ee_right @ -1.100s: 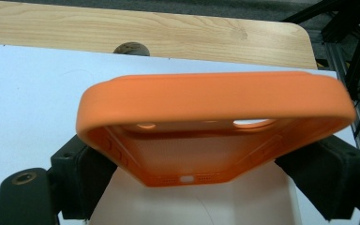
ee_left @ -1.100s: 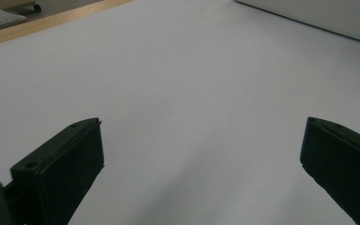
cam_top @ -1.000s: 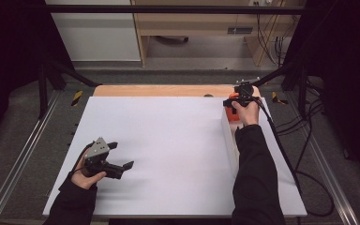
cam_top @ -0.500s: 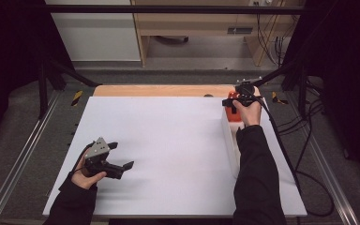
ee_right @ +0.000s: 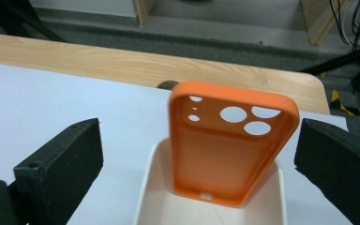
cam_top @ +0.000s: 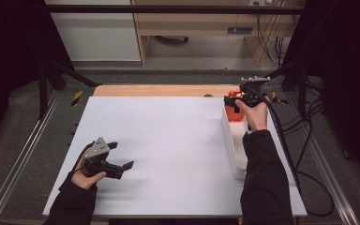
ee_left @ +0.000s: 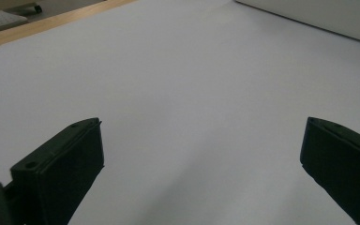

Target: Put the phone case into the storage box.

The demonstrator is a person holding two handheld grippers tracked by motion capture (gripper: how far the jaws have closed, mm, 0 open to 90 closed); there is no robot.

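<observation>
Right fingers: those of the right gripper [ee_right: 199, 154] stand wide apart, having just been opening; the orange phone case [ee_right: 232, 145] sits between them, with a gap on each side and no pad touching it.
Left fingers: those of the left gripper [ee_left: 201, 159] are spread wide with nothing between them, just bare white sheet.
Phone case: upright and leaning a little, its lower end down in the white tray [ee_right: 154, 187], its inside face and the round camera cut-outs towards the right gripper's camera.
Tray: long white tub lying along the right side of the bench [cam_top: 168, 140]; the case stands at its far end, seen in the high view as an orange patch [cam_top: 236, 114] just beside the right gripper [cam_top: 232, 99].
Right hand: held above the tray's far end, near the bench's far right corner, its black cable trailing off to the right.
Left hand: low at the near left of the bench, left gripper [cam_top: 119, 157] pointing right across the white sheet, well apart from the tray.
Bench edge: a strip of bare wood runs along the far side, beyond the white sheet.
</observation>
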